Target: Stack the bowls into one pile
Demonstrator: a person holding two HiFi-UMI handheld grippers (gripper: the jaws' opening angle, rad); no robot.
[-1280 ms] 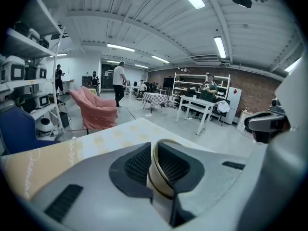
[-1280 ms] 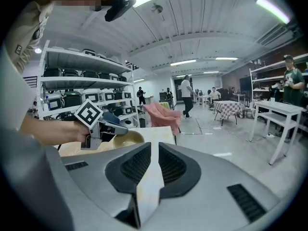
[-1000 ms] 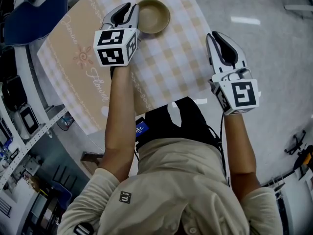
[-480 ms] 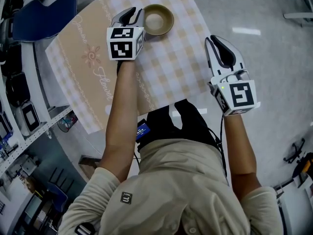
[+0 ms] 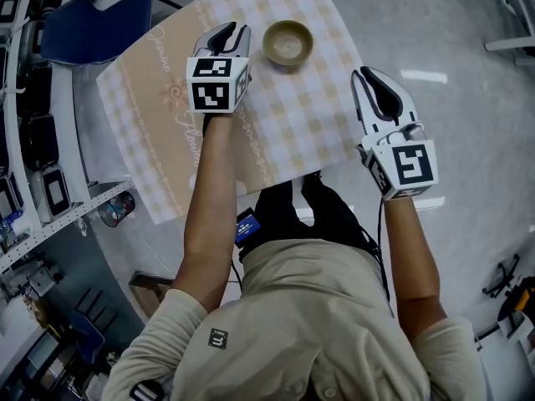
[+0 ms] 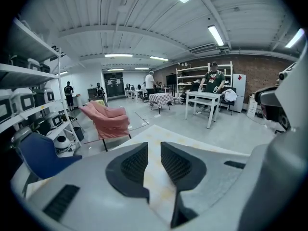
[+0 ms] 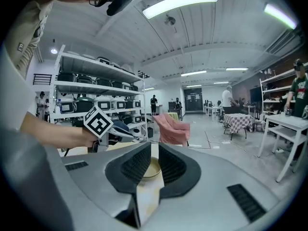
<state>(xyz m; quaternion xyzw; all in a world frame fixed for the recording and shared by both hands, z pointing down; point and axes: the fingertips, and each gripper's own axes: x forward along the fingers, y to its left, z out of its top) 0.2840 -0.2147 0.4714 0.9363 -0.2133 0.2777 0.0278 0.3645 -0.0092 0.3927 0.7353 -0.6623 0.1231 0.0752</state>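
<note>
So we've got just one bowl [image 5: 288,43] showing on the table [image 5: 150,98], and from the head view we honestly can't tell if it's a single bowl or a few already nested. No other loose bowl turns up in any view.

Left gripper [image 5: 228,32]: jaws a little apart, nothing between them, only checked cloth showing through the gap. The bowl sits near its tips, off to their right side, not touching, and out of that gripper's own view.

Right gripper [image 5: 369,75]: same deal, jaws slightly apart and empty. The bowl is well ahead of them, lined up almost dead centre with the gap (you can see its rim through the slot).

Our guess is the pile is either done or we're between grabs. If a grab is next, we'd open the jaws wider first, since that gap looks too tight to slip over a rim. Then come down with one pad inside and one outside the wall, pinch the rim gently, and lift straight up so the bowl doesn't skid on the cloth.
</note>
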